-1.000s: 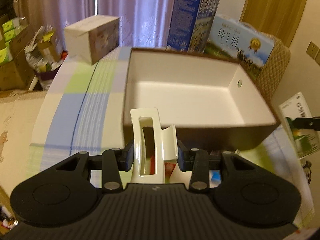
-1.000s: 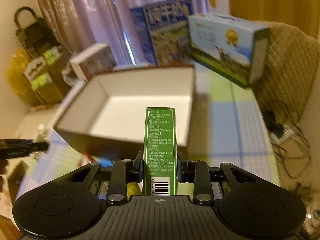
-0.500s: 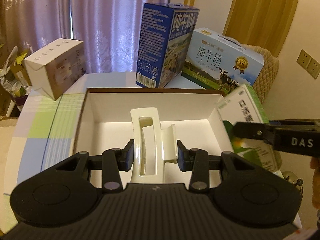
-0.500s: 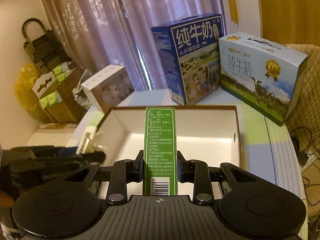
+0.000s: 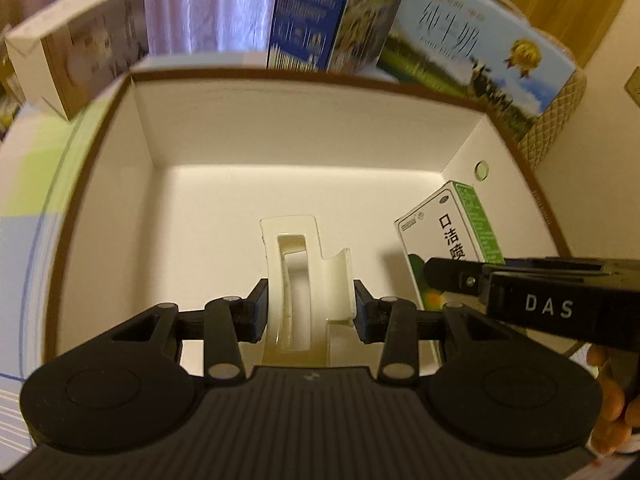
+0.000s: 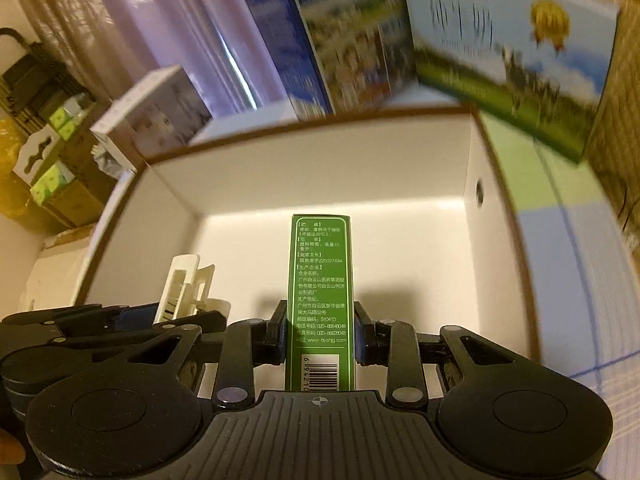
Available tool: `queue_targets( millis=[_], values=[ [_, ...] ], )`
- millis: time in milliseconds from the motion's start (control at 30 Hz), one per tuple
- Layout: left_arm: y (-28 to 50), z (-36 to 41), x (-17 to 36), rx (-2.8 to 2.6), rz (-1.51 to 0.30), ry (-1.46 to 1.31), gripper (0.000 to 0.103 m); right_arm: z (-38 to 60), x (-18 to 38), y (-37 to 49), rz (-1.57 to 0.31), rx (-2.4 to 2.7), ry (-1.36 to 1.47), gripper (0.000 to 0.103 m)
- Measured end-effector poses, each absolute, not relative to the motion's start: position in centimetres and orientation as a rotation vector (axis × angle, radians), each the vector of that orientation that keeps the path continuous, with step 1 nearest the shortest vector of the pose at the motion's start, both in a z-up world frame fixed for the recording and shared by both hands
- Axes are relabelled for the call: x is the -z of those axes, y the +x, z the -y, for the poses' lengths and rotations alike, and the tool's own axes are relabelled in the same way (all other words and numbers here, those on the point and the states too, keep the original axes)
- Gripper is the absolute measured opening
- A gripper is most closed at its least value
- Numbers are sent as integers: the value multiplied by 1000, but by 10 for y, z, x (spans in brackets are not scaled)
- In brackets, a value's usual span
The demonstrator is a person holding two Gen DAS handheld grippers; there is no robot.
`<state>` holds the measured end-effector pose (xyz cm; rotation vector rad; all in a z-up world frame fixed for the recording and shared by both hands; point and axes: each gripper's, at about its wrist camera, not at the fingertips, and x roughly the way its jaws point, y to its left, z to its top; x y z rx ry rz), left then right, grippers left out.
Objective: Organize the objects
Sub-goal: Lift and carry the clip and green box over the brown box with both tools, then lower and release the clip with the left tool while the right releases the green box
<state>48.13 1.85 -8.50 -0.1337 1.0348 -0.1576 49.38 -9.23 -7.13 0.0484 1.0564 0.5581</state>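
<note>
My left gripper (image 5: pixel 307 308) is shut on a cream hair claw clip (image 5: pixel 306 276) and holds it inside the white, brown-rimmed open box (image 5: pixel 280 132). My right gripper (image 6: pixel 320 336) is shut on a green and white medicine carton (image 6: pixel 320 292) and holds it inside the same box (image 6: pixel 320 172), on the right side. The carton (image 5: pixel 452 232) and the right gripper's black fingers (image 5: pixel 452 276) show in the left wrist view. The clip (image 6: pixel 186 288) and the left gripper show at lower left in the right wrist view.
Behind the box stand a blue milk carton case (image 5: pixel 332 12), a light blue milk case (image 5: pixel 472 48) and a white box (image 5: pixel 84 40) at left. The table has a checked cloth (image 6: pixel 568 220). A quilted chair back (image 5: pixel 556 120) is at right.
Both grippers have moved forward and down into the box with their objects. One second ago they were in front of the box; half a second ago they were above its near edge.
</note>
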Motion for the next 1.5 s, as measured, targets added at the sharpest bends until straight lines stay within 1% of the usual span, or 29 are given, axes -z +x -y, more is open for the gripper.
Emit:
queue_targets(
  millis=[133,400,467,533,633,733,867,967,1033,1100,1233,1300,1400,1500],
  values=[
    [488,-19,95,150,-1066,-122,36,93,87,501,-1108,-548,81,27],
    [492,-14,96,165,-1074,-95,36,92,93,504,-1121,-539,87,28],
    [492,-14,94,175,-1066,-88,39,92,93,504,-1116,-539,107,28],
    [491,-13,91,172,-1058,-86,50,94,91,505,-1113,-539,124,28],
    [490,-14,85,174,-1039,-85,57,96,87,506,-1110,-539,146,28],
    [487,-15,79,178,-1027,-89,59,99,81,503,-1089,-540,157,28],
    [478,-21,68,182,-1004,-107,59,106,70,498,-1060,-547,175,29],
    [464,-31,55,191,-977,-141,61,116,59,489,-1025,-565,194,29],
    [454,-38,48,186,-966,-159,65,122,51,481,-996,-578,208,29],
    [441,-44,41,171,-956,-165,66,130,42,471,-961,-587,214,29],
    [416,-57,31,132,-942,-171,67,146,27,450,-895,-617,214,30],
    [402,-67,26,125,-941,-206,67,154,20,439,-865,-629,215,32],
    [382,-79,20,93,-936,-225,72,167,13,422,-838,-642,215,35],
    [365,-88,16,52,-933,-236,73,175,9,409,-835,-637,218,37]
  ],
)
